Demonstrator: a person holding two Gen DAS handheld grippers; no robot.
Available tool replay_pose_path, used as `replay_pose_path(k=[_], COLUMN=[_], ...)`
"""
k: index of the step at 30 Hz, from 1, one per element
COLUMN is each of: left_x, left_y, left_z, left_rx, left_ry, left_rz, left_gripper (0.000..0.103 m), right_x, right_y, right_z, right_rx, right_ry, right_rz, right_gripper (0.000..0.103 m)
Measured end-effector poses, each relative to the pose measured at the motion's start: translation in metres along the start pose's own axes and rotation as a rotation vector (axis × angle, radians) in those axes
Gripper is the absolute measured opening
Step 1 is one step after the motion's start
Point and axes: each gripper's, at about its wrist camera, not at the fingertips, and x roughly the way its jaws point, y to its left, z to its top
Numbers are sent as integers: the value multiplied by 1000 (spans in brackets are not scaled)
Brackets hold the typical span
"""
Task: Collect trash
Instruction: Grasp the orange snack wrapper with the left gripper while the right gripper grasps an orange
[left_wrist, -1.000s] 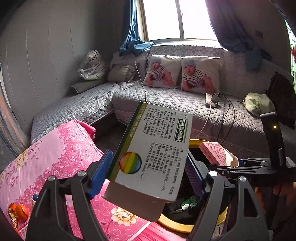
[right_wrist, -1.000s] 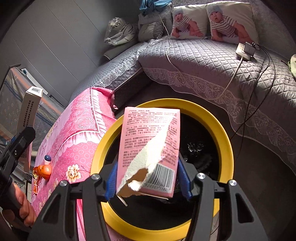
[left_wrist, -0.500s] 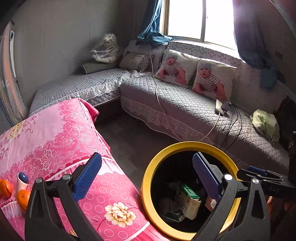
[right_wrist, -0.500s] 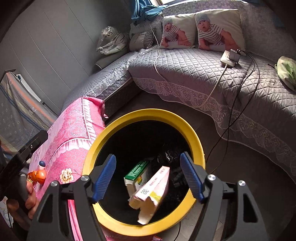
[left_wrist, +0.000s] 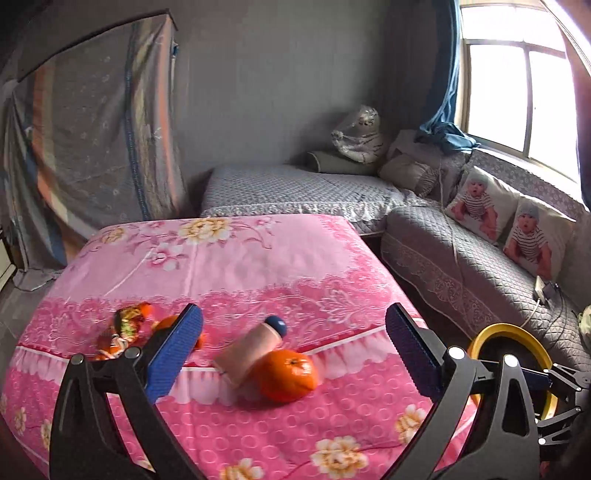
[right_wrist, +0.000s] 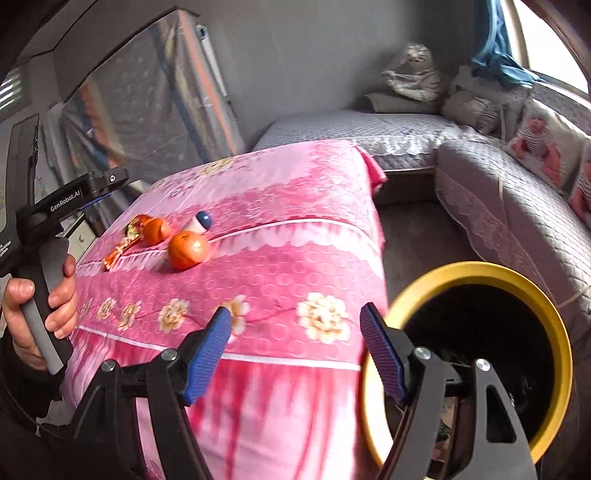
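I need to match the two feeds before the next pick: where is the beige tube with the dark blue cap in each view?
Left wrist: beige tube with the dark blue cap, lower centre, lying against the nearer orange.
Right wrist: upper left, only its cap end showing behind that orange.
Shared landmark: yellow-rimmed bin.

2 oranges lay on the pink floral cloth; a grey quilted sofa carried 2 baby-print cushions.
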Motion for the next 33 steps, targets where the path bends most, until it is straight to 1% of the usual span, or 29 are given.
replay_pose_path(k=[2,4,5,7,10,12,14,16,17,19,20,21,24,26,28,30,31,32,33], left_x=[-7,-11,-11,-11,-10,-6,2,12,18,28,34,39,57,74,91,106,113,120,127], left_y=[40,77,94,122,149,162,173,183,185,191,193,194,195,194,192,192,193,193,194], left_z=[-6,-13,-17,-25,-39,-47,-52,-57,-57,-58,-58,-57,-52,-48,-43,-38,-36,-35,-35], left_rx=[-4,-14,-25,-40,-28,-21,-31,-40,-46,-57,-60,-61,-54,-26,0,12,15,21,19], left_ry=[-21,-20,-8,31,74,115,164,197,210,235,247,253,279,305,339,362,375,392,421], left_rz=[115,194,220,260,310,310,280,274,274,264,263,260,228,203,205,195,186,181,184], left_gripper=[95,95,95,95,95,95,95,95,95,95,95,95,95,95,94,94,90,71,65], right_x=[27,54,70,97,135,154,171,186,191,192,189,185,160,144,125,108,100,93,87], right_y=[35,62,73,92,112,115,119,121,120,118,119,118,114,107,101,97,95,93,91], right_z=[17,31,38,48,62,67,72,75,76,77,77,76,70,67,63,58,55,53,51], right_rx=[-96,-163,-193,-252,-288,-293,-303,-281,-259,-225,-221,-212,-192,-164,-136,-121,-111,-95,-82], right_ry=[26,65,90,125,187,213,243,280,301,309,308,303,284,272,261,236,229,225,224], right_rz=[22,46,51,31,24,6,-14,-4,8,22,35,55,101,139,167,175,187,203,219], right_gripper=[69,69,69,69,69,69,69,68,65,50,45,42,40,40,40,40,40,40,41])
